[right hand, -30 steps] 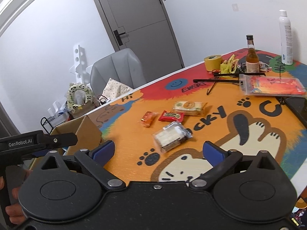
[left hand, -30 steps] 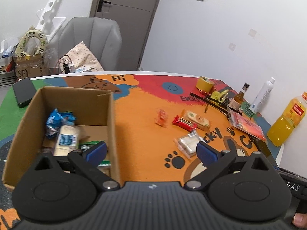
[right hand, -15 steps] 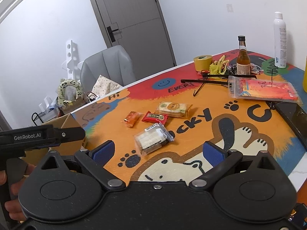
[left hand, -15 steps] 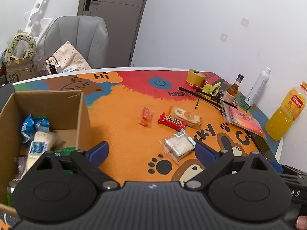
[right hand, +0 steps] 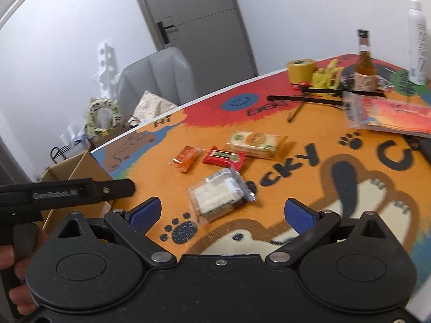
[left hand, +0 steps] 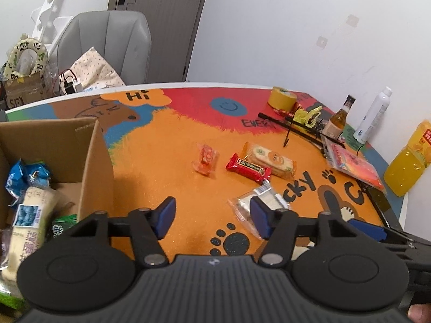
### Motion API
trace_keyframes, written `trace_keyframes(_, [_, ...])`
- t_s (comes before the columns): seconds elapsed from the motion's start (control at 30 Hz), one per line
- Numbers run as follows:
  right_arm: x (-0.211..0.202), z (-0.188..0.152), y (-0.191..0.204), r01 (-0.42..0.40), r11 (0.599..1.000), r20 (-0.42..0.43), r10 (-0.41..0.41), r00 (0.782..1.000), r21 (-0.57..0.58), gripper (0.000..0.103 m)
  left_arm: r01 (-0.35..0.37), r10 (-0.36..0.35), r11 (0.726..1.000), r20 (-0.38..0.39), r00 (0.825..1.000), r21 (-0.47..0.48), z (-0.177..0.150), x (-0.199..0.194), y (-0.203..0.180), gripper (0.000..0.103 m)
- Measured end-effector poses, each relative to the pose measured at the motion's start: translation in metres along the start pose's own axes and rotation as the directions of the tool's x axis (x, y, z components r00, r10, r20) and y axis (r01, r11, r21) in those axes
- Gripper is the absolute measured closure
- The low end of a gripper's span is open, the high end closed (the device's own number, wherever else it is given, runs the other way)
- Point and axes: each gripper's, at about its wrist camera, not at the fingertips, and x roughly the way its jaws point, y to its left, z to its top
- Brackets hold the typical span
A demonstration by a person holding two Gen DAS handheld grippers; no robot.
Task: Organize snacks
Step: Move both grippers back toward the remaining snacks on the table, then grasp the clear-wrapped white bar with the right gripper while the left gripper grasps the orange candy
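Both hand-held grippers have come closer to the snacks on the table than they were a second ago, and the cardboard box has slid toward the left edge of the left wrist view. The left hand-held gripper is closing its jaws, now about half way in, with nothing between them but the orange table top. The right hand-held gripper has its jaws wide, and they hold nothing. The clear cracker pack lies on the table just in front of that gripper, beside a black paw print. A little farther in lie three more snacks in a row: the small orange snack, the red bar and the long biscuit pack. The red bar touches the biscuit pack. The box stands near the left edge of the table with snacks already inside, among them a blue bag and a pale packet. Bottles and a yellow tape roll stand at the far right edge.
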Motion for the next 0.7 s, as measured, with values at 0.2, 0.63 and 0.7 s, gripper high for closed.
trace_keyframes(0.2, [0.026, 0.005, 0.008, 0.005, 0.998, -0.02, -0.006, 1.0, -0.06, 0.003, -0.014, 0.014, 1.0, -0.003, 1.0, -0.017, 0.001, 0.012, 0.002, 0.047])
trace_keyframes(0.63, [0.066, 0.0, 0.021, 0.053, 0.985, -0.072, -0.066, 0.995, -0.166, 0.003, -0.054, 0.053, 0.998, -0.015, 0.998, -0.041, 0.005, 0.03, 0.01, 0.047])
trace_keyframes(0.7, [0.07, -0.001, 0.021, 0.059, 0.982, -0.062, -0.071, 0.996, -0.179, 0.009, -0.059, 0.058, 0.997, -0.016, 0.998, -0.04, 0.007, 0.032, 0.01, 0.047])
